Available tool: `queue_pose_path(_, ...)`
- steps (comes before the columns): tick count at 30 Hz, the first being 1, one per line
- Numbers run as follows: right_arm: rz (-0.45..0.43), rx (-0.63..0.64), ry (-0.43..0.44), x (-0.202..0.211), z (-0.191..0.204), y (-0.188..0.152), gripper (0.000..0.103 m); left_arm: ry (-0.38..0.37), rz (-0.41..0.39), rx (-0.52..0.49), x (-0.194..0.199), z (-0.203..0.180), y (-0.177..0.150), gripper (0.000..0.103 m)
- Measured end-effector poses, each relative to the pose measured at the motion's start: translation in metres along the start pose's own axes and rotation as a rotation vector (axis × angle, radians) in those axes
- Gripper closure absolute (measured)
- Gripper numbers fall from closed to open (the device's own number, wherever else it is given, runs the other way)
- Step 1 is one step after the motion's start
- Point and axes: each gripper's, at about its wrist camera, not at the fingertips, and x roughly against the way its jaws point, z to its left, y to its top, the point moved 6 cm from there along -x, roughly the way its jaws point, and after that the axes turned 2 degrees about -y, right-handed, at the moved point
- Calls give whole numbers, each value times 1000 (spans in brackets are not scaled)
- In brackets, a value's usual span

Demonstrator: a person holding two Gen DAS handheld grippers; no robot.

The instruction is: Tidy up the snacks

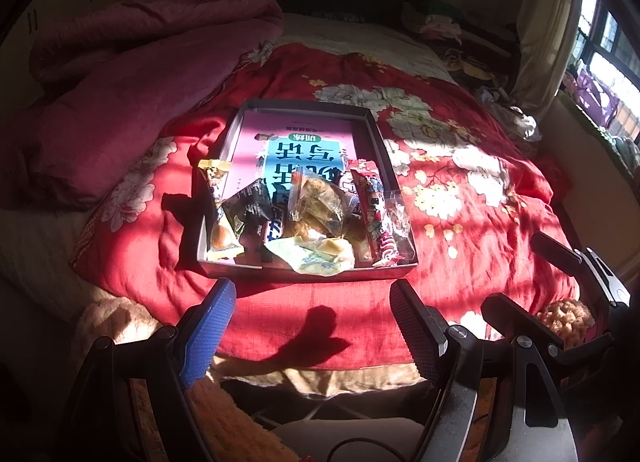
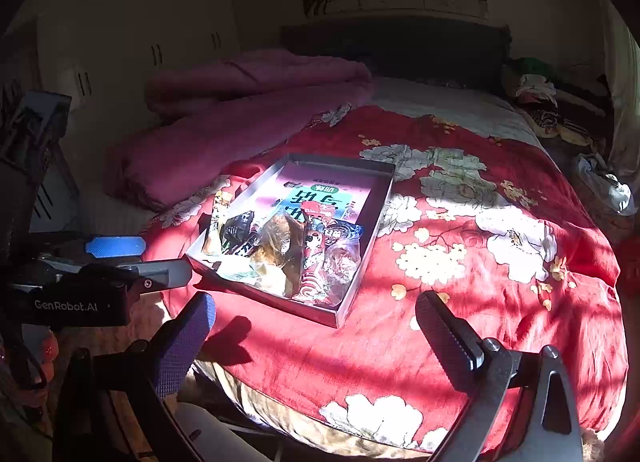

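Observation:
A shallow grey box (image 1: pixel 382 138) lies on the red floral quilt (image 1: pixel 460 182), lined with a pink and blue printed sheet. Several wrapped snacks are piled at its near end: a black packet (image 1: pixel 250 204), a clear bag of pastry (image 1: pixel 320 202), a red stick pack (image 1: pixel 374 206), a pale green wrapper (image 1: pixel 310 256). My left gripper (image 1: pixel 312 298) is open and empty just in front of the box. The right wrist view shows the box (image 2: pixel 384 198) too, and my right gripper (image 2: pixel 316 312) is open and empty near the box's near corner.
A pink duvet (image 1: pixel 132 74) is heaped at the left of the bed. Clothes (image 1: pixel 508 106) lie at the far right by the curtain and window. The right gripper body (image 1: pixel 560 302) shows at the left view's lower right, the left gripper (image 2: pixel 116 258) at the right view's left.

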Motion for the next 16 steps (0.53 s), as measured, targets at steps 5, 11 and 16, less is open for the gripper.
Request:
queue_pose_path(5, -2, -9, -9, 0, -3, 0, 2, 16, -13, 28, 0, 7, 4, 22)
queue_pose_path(11, 2, -29, -67, -5, -29, 2, 2, 40, -35, 112, -7, 37, 16, 22)
queue_pose_path(16, -16, -129, -192, -8, -101, 9, 2, 68, -155, 185, -1, 90, 49, 22)
